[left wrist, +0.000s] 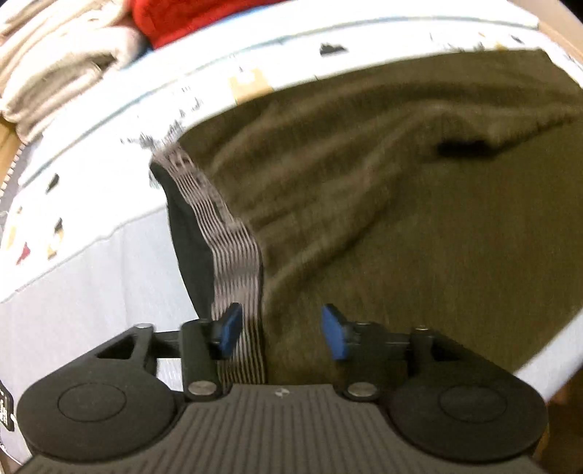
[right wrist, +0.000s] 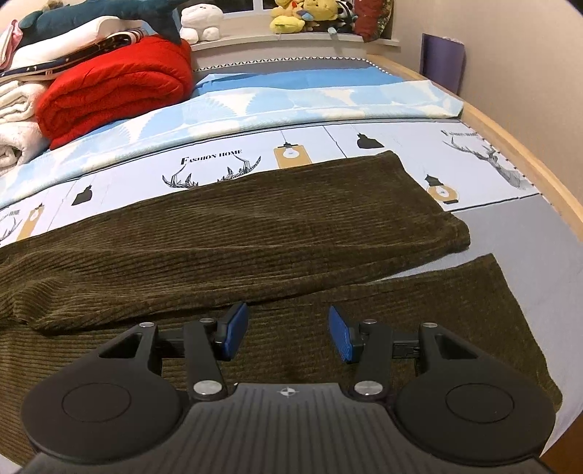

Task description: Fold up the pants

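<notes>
The pants (right wrist: 255, 233), dark olive corduroy, lie spread across my bed, filling the ground just ahead of both my tools. From my right wrist I see the two legs: the farther one runs across the view and ends in a hem toward the right, and the nearer leg (right wrist: 437, 310) passes under my fingers and ends at the lower right. A sliver of sheet shows between the two hems, while toward the left the farther leg overlaps the nearer one. My right gripper (right wrist: 288, 333) hangs over the nearer leg with its blue pads (right wrist: 342, 337) spread wide and nothing between them.

From my left wrist, which is blurred, I see the waist end. The striped elastic waistband (left wrist: 237, 262) runs from the upper left down toward my tool, with the dark inside of the pants showing beside it. My left gripper (left wrist: 280, 330) is wide too; the band passes right by its left pad (left wrist: 229, 328), but I cannot tell whether they touch.

Under it all is a pale printed bedsheet (right wrist: 328, 142) with deer and lamp figures. A light blue blanket (right wrist: 291, 98) lies beyond it. A folded red quilt (right wrist: 116, 91) sits at the far left beside white bedding (right wrist: 14, 120). Plush toys (right wrist: 302, 14) line the window ledge, and a wooden bed frame (right wrist: 510, 146) edges the right side.
</notes>
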A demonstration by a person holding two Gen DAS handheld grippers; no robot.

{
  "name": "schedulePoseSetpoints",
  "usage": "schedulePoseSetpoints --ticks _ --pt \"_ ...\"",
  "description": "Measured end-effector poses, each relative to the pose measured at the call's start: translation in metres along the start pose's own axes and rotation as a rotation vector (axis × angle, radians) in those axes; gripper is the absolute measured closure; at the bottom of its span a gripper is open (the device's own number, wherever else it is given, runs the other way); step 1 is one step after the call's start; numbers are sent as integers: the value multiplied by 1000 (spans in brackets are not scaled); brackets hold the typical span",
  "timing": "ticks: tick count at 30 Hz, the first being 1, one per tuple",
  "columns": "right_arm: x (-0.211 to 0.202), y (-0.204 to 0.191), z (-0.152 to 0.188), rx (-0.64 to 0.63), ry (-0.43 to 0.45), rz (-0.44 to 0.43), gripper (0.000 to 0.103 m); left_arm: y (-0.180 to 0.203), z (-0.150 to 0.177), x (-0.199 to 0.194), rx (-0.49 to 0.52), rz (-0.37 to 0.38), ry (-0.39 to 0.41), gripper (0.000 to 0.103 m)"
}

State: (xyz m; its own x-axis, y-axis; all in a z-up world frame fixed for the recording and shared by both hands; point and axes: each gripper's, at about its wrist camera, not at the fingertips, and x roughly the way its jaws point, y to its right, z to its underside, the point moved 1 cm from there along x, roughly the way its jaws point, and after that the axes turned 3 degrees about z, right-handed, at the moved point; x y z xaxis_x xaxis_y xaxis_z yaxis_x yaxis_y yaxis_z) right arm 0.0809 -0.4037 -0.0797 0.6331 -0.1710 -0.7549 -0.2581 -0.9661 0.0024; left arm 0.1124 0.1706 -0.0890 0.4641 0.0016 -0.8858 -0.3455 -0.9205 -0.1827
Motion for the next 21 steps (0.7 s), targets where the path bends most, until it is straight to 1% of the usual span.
schedulePoseSetpoints --ticks 4,6,10,12,14,21 --pt "0 -4 -1 -3 8 2 51 2 -19 -7 -30 -59 60 44" --pt "-1 -5 -1 -8 16 5 51 1 -25 -11 -57 -75 88 40" --pt "-3 -7 0 -20 33 13 51 5 -35 -8 -75 -89 104 40" --pt "-3 -8 -1 -25 38 16 51 7 -40 -9 -82 -87 106 35" --pt "-3 -6 -2 -24 40 17 51 11 -41 -7 -79 -84 108 34" --pt "1 -6 -5 -10 44 14 51 25 -55 -2 -68 -75 114 34"
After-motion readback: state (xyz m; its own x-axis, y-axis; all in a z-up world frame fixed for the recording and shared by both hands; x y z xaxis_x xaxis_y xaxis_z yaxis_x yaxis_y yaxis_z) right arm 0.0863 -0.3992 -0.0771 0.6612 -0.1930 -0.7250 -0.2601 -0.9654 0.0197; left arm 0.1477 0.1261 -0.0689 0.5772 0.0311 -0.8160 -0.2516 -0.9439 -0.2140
